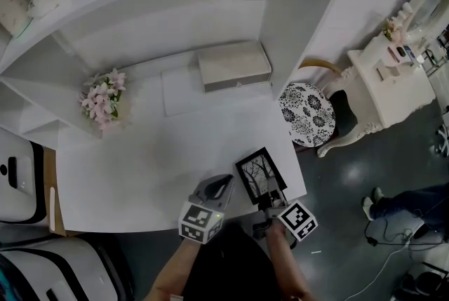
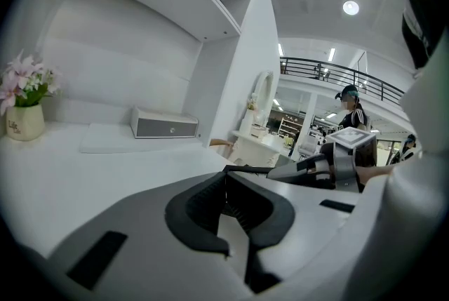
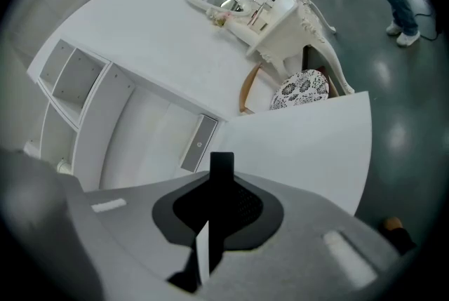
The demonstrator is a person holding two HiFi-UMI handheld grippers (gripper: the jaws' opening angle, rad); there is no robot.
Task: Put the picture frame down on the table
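The right gripper (image 1: pixel 270 201) has its jaws clamped on the near edge of the picture frame (image 1: pixel 260 174), low over the worktop's (image 1: pixel 140 173) near right corner (contact unclear). The left gripper (image 1: pixel 222 184), jaws together and empty, waits just beside. Lowering seems underway; next, probably settle it flat, then release.

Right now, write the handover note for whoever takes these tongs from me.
Right tongs: shut on the near edge of the picture frame.
Left tongs: shut, empty, just left of the frame.
Frame: held tilted over the near right corner of the table. I cannot tell whether it touches the top.
Done: the frame is gripped and positioned at the table.
Left: lower it until it rests on the table, open the right tongs, draw back.
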